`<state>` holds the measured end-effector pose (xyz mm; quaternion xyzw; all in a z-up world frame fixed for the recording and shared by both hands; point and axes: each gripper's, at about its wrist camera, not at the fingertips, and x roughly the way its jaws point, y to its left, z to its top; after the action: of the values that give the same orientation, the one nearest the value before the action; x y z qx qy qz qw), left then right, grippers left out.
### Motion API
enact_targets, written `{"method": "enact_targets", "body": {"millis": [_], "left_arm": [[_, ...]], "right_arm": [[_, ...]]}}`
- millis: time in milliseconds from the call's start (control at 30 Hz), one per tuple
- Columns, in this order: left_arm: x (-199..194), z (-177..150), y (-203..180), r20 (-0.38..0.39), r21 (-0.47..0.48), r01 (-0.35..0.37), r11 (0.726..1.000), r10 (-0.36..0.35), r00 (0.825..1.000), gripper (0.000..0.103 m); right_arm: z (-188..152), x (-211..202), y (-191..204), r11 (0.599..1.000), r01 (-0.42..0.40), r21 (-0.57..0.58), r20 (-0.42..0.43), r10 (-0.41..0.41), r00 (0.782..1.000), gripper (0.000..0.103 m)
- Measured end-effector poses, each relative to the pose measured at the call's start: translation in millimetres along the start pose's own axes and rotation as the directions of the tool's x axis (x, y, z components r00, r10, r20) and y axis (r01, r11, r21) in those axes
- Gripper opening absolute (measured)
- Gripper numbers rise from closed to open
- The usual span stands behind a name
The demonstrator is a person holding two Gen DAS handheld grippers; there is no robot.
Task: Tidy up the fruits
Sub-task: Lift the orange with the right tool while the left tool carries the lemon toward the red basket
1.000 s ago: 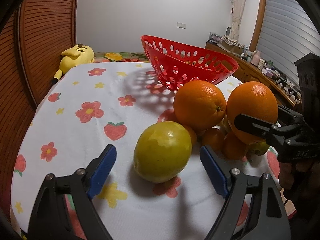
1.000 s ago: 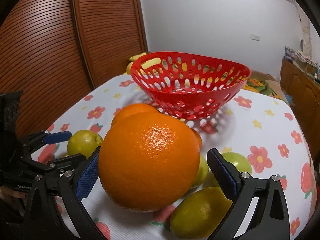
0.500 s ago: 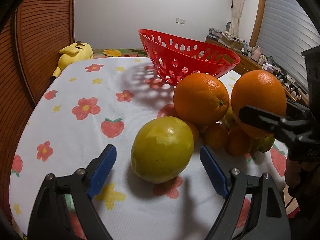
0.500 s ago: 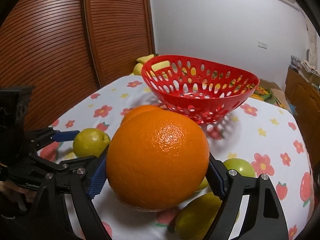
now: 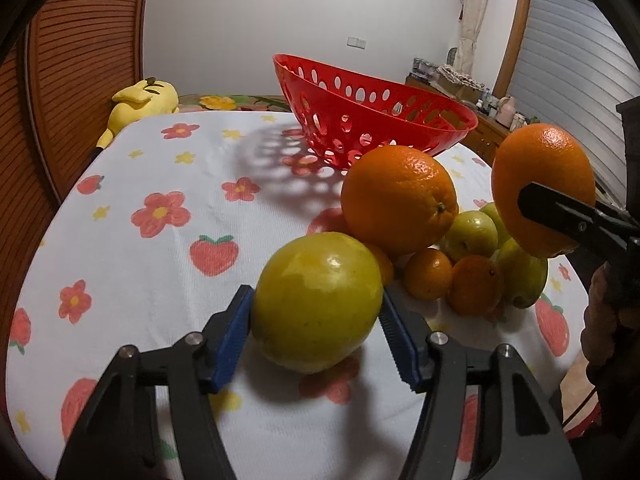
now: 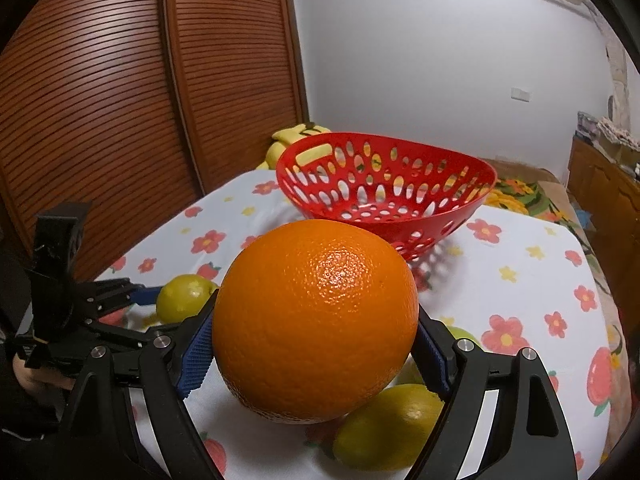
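Note:
My left gripper (image 5: 316, 324) is shut on a yellow-green round fruit (image 5: 316, 300) resting on the flowered tablecloth. My right gripper (image 6: 314, 350) is shut on a large orange (image 6: 316, 320) and holds it above the fruit pile; that orange also shows in the left wrist view (image 5: 540, 184). A second large orange (image 5: 398, 208) sits on top of the pile with small tangerines (image 5: 428, 276) and green-yellow fruits (image 5: 472, 232). The empty red perforated basket (image 5: 372, 120) stands behind the pile; it also shows in the right wrist view (image 6: 384, 192).
A yellow plush toy (image 5: 140, 100) lies at the table's far left edge by the wooden slatted door (image 6: 120, 100). A yellow lemon (image 6: 388, 428) lies under my right gripper. A cabinet with clutter (image 5: 460, 80) stands at the far right.
My left gripper's jaws closed onto the yellow-green fruit. My right gripper closed on the large orange and lifted it up away from the pile.

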<state>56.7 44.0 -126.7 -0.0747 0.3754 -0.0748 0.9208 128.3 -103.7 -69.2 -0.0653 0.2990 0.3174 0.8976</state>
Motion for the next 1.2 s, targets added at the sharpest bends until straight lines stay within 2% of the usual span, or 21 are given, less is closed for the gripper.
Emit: {"method": "enact_targets", "body": {"millis": [100,400,933,1200], "left_arm": [[-0.2,1.4,-1.1,-0.004,0.003,0.001,1.0,-0.001,1.0,0.061],[-21.4,18.8,-0.9,0.06,-0.013,0.016,1.0,-0.016,0.998,0.061],[-49.4,63.9,-11.0,0.156,0.041,0.019,0.999,-0.025,0.987,0.061],[-49.9,84.1,-17.4,0.181,0.071,0.016,0.997,-0.028,0.983,0.061]], "right_arm": [[0.5,-2.2,-2.3,1.0,0.003,0.007,0.0,-0.003,1.0,0.086],[8.5,-16.5,-12.8,1.0,0.014,0.017,0.026,-0.015,1.0,0.086],[34.6,-42.3,-30.6,0.999,0.044,0.013,0.073,-0.045,0.996,0.086],[50.2,-39.3,-36.4,0.999,0.049,-0.012,0.073,-0.048,0.996,0.086]]}}
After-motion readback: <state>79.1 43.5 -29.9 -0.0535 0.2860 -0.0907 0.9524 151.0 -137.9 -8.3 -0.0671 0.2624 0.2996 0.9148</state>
